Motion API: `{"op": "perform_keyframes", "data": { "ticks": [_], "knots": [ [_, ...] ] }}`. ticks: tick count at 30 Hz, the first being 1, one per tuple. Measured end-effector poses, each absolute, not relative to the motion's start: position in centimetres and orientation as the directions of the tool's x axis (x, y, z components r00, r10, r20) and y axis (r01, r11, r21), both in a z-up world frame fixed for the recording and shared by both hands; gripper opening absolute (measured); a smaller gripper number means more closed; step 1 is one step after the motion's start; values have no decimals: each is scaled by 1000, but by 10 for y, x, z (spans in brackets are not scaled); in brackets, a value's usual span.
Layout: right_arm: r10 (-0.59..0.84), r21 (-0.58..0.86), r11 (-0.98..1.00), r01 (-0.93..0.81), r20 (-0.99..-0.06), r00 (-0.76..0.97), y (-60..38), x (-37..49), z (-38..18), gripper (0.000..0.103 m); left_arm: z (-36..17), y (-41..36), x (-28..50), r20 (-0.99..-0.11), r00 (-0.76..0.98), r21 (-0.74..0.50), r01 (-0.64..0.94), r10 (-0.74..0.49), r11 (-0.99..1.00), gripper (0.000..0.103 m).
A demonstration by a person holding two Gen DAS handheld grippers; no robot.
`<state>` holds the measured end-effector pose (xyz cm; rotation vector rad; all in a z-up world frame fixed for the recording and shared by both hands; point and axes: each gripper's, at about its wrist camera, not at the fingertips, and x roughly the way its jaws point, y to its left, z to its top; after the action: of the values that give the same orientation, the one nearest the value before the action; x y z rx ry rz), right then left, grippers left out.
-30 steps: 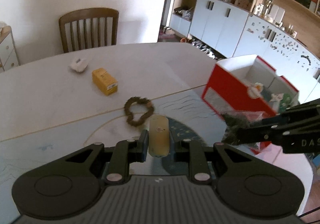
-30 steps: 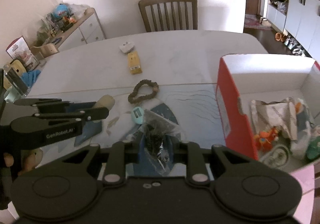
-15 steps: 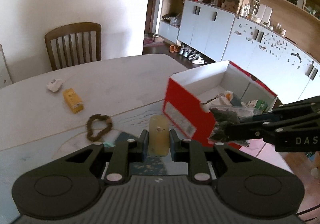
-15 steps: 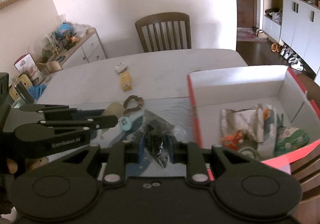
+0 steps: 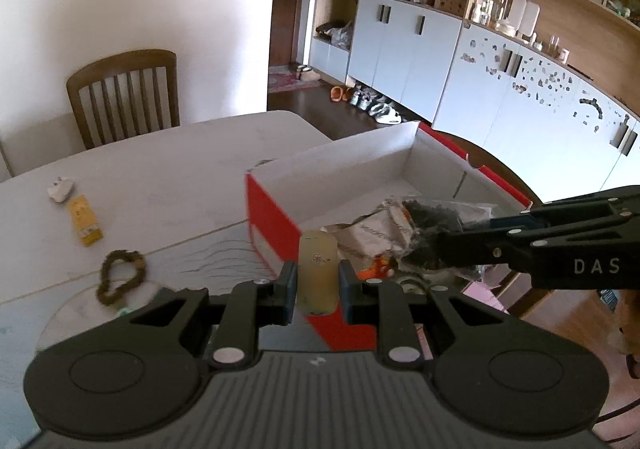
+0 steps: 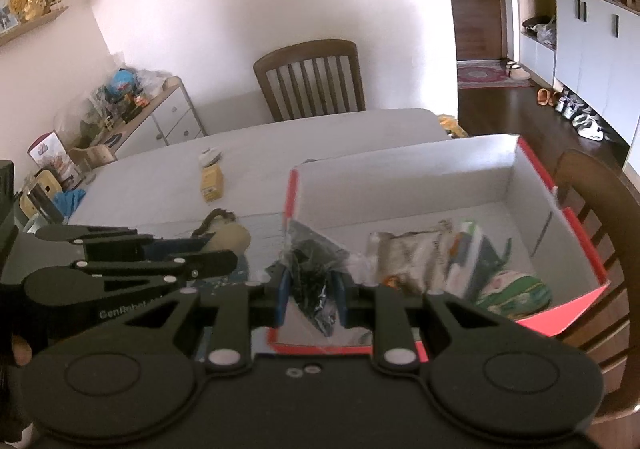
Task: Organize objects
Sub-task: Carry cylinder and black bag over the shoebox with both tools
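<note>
Now both hands have moved over to the red box [image 5: 272,217]. The left gripper [image 5: 317,285] squeezes a yellowish tube [image 5: 318,273] just before its near wall. The right gripper [image 6: 310,289] pinches a dark bag [image 6: 312,281], nearly ready to drop in.

A pale yellowish cylinder [image 5: 318,275] stands upright, clamped between gripper pads at the near red wall of an open red-and-white cardboard box [image 5: 272,217]; a clear bag of dark material [image 6: 314,289] hangs pinched over the box's near corner; inside lie crumpled packets [image 6: 416,263] and a green-patterned pouch [image 6: 516,289]; a brown bead bracelet [image 5: 120,281], a yellow carton [image 5: 85,225] and a small white object [image 5: 61,189] lie on the table.
</note>
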<state>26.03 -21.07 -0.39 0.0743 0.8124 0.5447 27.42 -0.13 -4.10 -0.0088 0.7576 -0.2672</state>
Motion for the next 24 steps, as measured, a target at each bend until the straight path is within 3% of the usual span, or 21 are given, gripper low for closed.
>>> {"op": "perform_keyframes", "data": {
  "ticks": [16, 24],
  "knots": [
    [480, 270, 863, -427, -702, 527, -248, 292, -29, 22, -56, -65, 348, -746, 640, -28, 248, -185, 968, 21],
    [482, 249, 847, -469, -732, 482, -242, 301, -42, 22, -72, -74, 387, -795, 582, -49, 221, -172, 974, 21]
  ]
}}
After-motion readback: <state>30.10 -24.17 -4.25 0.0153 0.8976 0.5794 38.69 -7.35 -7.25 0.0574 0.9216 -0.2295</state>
